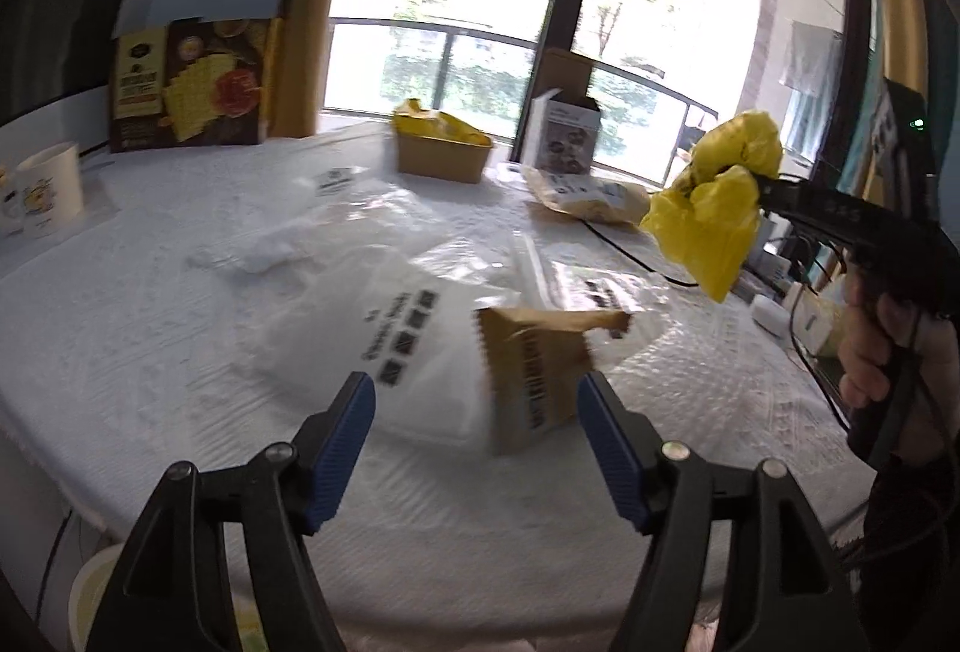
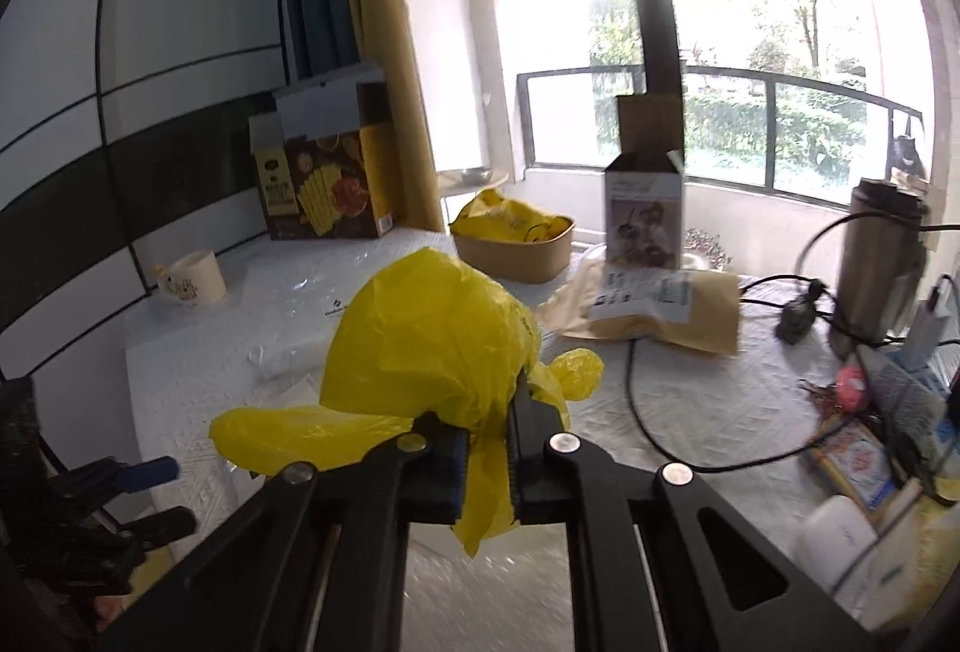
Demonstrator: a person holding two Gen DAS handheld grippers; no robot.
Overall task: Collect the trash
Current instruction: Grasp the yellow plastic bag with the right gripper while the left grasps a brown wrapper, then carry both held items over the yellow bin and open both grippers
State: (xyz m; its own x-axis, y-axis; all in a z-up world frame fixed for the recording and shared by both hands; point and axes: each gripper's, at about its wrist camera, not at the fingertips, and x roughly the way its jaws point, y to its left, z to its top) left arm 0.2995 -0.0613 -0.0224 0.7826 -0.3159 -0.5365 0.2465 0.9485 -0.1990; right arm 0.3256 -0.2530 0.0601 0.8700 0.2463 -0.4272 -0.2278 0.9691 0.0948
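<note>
My right gripper (image 2: 486, 439) is shut on a crumpled yellow plastic bag (image 2: 426, 352) and holds it above the table; in the left wrist view the same yellow bag (image 1: 717, 208) hangs at the right from the right gripper (image 1: 759, 184), held by a hand. My left gripper (image 1: 477, 394) stands open over the table, nothing pressed between its blue pads. Just ahead of it a torn brown paper packet (image 1: 537, 364) lies on a white plastic bag (image 1: 384, 328) with black print. The left gripper's blue fingertip (image 2: 150, 469) shows at the lower left of the right wrist view.
On the white tablecloth (image 1: 150, 328) stand a brown snack box (image 1: 198, 81), a mug (image 1: 51, 190), a kraft tray with a yellow bag (image 1: 441, 144), a small white carton (image 1: 567, 132) and a padded brown envelope (image 2: 654, 307). A steel flask (image 2: 882, 256), cables and small clutter crowd the right side.
</note>
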